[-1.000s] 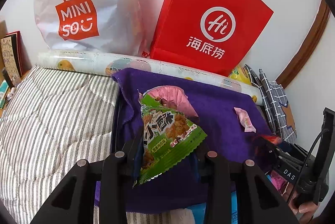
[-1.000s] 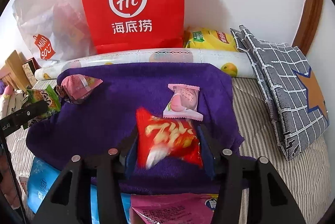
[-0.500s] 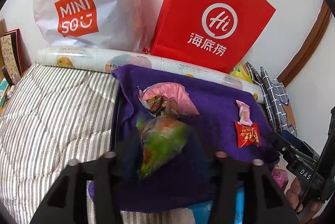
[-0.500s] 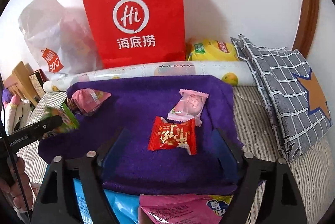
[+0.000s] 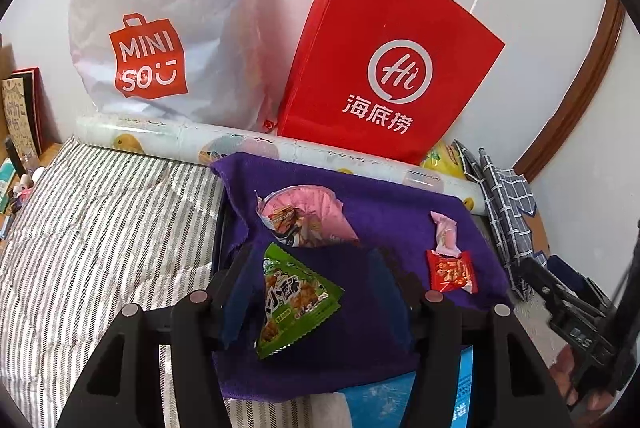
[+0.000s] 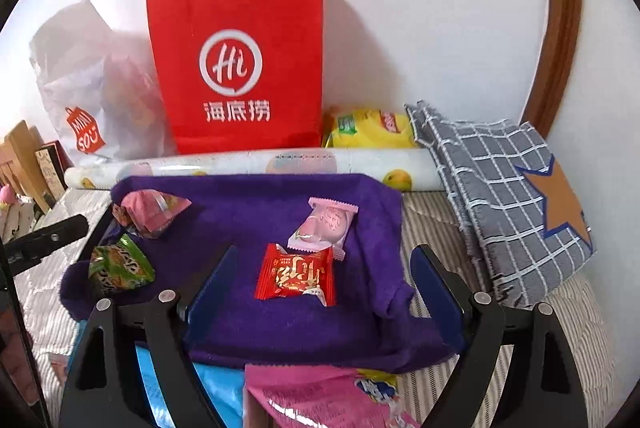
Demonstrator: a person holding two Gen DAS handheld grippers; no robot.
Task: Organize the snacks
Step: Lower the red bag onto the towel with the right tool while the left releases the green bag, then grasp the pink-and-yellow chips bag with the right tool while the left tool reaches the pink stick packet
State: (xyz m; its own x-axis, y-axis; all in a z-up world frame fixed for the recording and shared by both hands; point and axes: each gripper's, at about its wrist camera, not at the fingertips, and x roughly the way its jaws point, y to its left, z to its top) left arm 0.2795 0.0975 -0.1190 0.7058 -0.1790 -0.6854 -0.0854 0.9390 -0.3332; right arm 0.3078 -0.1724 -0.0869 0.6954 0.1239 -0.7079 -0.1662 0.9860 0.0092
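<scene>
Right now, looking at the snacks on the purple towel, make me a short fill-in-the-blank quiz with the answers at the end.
1. The small red foil snack packet lies on the ____ towel.
2. Just behind the red packet lies a pale ____ wrapped sweet.
3. The triangular green snack packet lies between the open fingers of the ____ tool.
4. The tall red paper bag leans against the ____.

Answers: purple; pink; left; wall

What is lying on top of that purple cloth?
On the purple cloth lie four snacks: red packet, pale pink packet, green packet, pink packet. The cloth hides whatever is beneath.
</scene>
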